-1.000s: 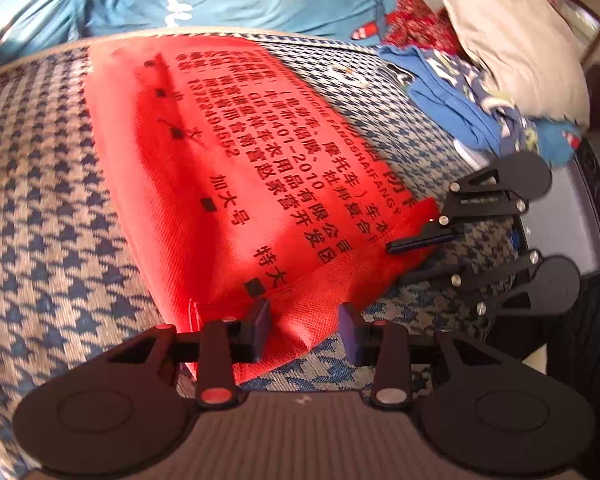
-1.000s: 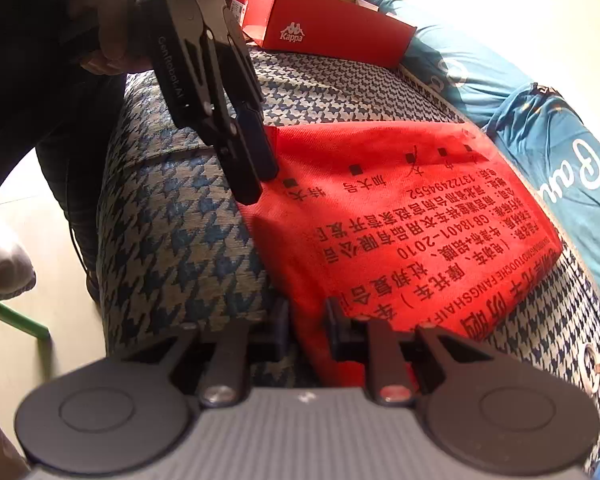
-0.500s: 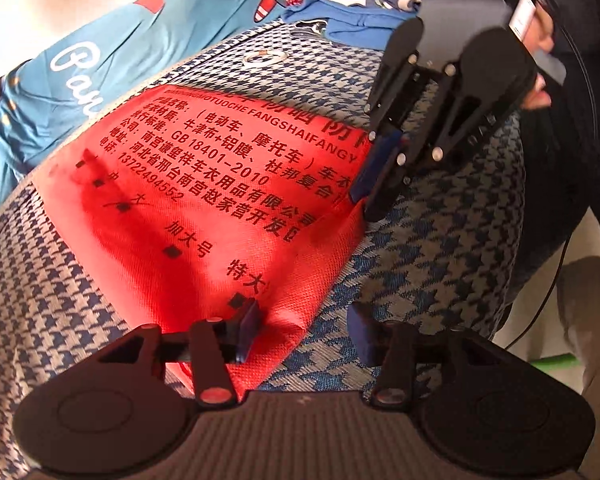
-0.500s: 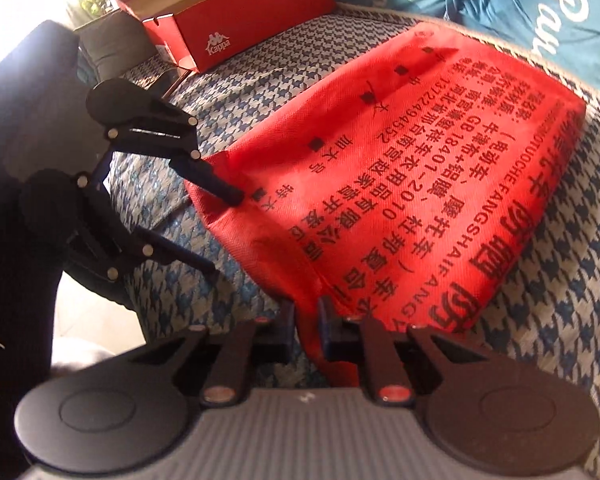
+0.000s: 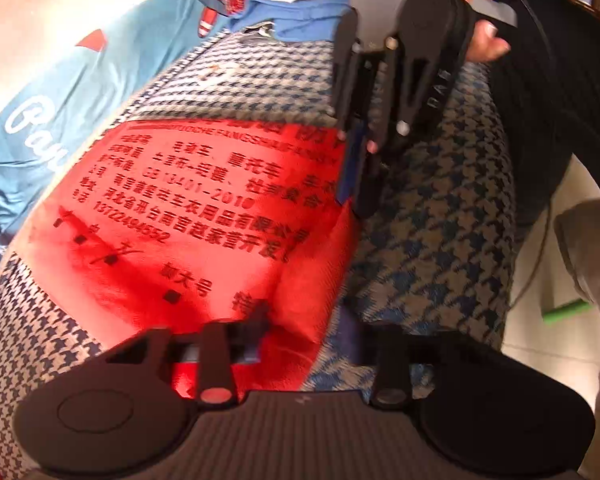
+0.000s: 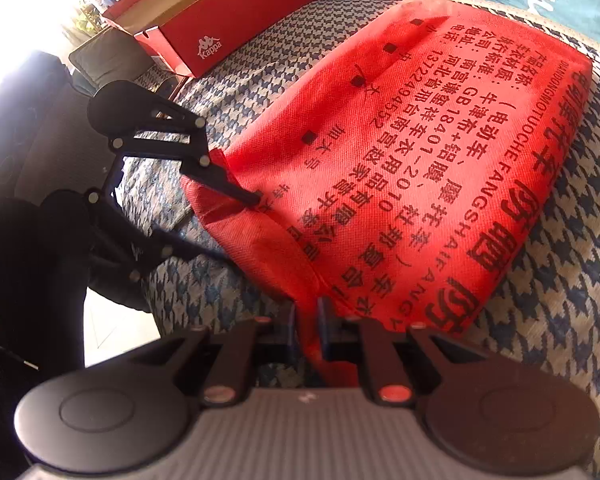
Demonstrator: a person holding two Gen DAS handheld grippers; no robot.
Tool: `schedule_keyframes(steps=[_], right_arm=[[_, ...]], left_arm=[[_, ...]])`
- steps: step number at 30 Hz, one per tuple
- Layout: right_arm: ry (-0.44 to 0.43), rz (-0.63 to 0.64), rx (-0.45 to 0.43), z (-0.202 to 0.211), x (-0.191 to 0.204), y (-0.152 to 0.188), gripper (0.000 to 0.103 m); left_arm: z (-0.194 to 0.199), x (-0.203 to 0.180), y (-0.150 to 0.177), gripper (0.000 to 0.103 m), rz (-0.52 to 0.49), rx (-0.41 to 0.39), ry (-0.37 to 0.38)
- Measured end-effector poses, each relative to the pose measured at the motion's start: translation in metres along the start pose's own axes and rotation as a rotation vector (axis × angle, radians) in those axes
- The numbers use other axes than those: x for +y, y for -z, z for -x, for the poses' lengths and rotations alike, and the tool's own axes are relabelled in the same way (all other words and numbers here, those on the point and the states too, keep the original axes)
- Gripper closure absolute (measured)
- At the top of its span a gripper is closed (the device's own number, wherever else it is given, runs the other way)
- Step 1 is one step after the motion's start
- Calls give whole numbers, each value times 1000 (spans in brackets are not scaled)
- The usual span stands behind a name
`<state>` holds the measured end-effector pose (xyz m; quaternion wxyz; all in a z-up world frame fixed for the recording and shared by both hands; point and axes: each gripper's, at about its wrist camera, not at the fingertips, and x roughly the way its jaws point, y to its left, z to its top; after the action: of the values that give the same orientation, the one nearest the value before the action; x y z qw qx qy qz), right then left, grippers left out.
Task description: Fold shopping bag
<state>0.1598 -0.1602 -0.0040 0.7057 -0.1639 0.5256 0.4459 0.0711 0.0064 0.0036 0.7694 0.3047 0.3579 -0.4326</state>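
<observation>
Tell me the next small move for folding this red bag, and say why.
Probably close the left gripper on its corner. The right gripper is already shut on the red bag at the near edge, while the left jaws stand open astride the neighbouring corner, one finger resting on top. With both corners held, the edge could lift evenly.

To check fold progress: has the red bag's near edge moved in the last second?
Yes. The bag's near edge has bunched upward off the houndstooth cushion, pinched in the right gripper.
</observation>
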Motion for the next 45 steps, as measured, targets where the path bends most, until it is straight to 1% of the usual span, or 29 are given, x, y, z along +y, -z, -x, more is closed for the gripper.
schedule_keyframes(steps=[2, 4, 6, 9, 10, 11, 13, 15, 17, 19, 21, 22, 24, 27, 28, 29, 32, 34, 37, 38, 40, 42, 45], right_arm=[[15, 21, -3, 0, 5, 1, 92], [30, 43, -6, 1, 10, 2, 92], [45, 64, -8, 1, 15, 2, 92], [67, 96, -12, 2, 22, 4, 91], [86, 127, -18, 3, 28, 5, 88], [114, 174, -27, 4, 37, 7, 83], [155, 252, -35, 3, 40, 9, 80], [207, 322, -31, 0, 49, 12, 80], [236, 367, -33, -3, 55, 14, 78], [243, 379, -37, -4, 58, 14, 77], [230, 372, -43, -4, 58, 13, 71], [228, 377, -46, -3, 59, 13, 66], [227, 397, -54, -2, 62, 16, 65], [257, 410, -46, -6, 64, 15, 70], [262, 404, -41, -8, 64, 14, 79], [250, 375, -38, -8, 60, 12, 85], [168, 234, -33, -4, 40, 0, 90], [104, 151, -23, -2, 27, -5, 92], [13, 49, 9, -3, 6, -13, 93], [-10, 27, 20, -4, 1, -15, 93], [-37, -1, 40, -5, -7, -18, 94], [-50, -13, 52, -6, -11, -20, 95], [-68, -21, 66, -7, -15, -21, 95]], left_arm=[[0, 4, 2, 74, 45, -10, 9], [-1, 4, 3, 76, 59, -14, 5], [-2, 9, 3, 78, 112, -12, 20], [-4, 38, 13, 78, 375, -20, 127], [-5, 48, 17, 78, 457, -24, 166], [-6, 54, 19, 78, 500, -23, 190], [-8, 62, 22, 78, 549, -18, 226], [-10, 65, 23, 78, 566, -13, 244], [-11, 71, 25, 78, 603, -9, 271], [-13, 74, 27, 78, 628, -6, 288], [-14, 78, 29, 77, 658, -3, 302], [-15, 80, 30, 77, 673, -2, 309], [-17, 83, 31, 77, 694, 2, 321], [-21, 89, 32, 77, 720, 12, 348], [-22, 90, 32, 77, 725, 18, 356], [-23, 92, 31, 77, 727, 24, 362], [-24, 97, 31, 77, 751, 40, 382], [-26, 100, 32, 77, 760, 45, 393], [-25, 101, 29, 77, 732, 52, 399], [-24, 101, 27, 76, 710, 52, 391], [-17, 95, 17, 74, 637, 37, 326], [-10, 90, 13, 73, 598, 15, 278], [8, 80, 9, 73, 523, -42, 206]])
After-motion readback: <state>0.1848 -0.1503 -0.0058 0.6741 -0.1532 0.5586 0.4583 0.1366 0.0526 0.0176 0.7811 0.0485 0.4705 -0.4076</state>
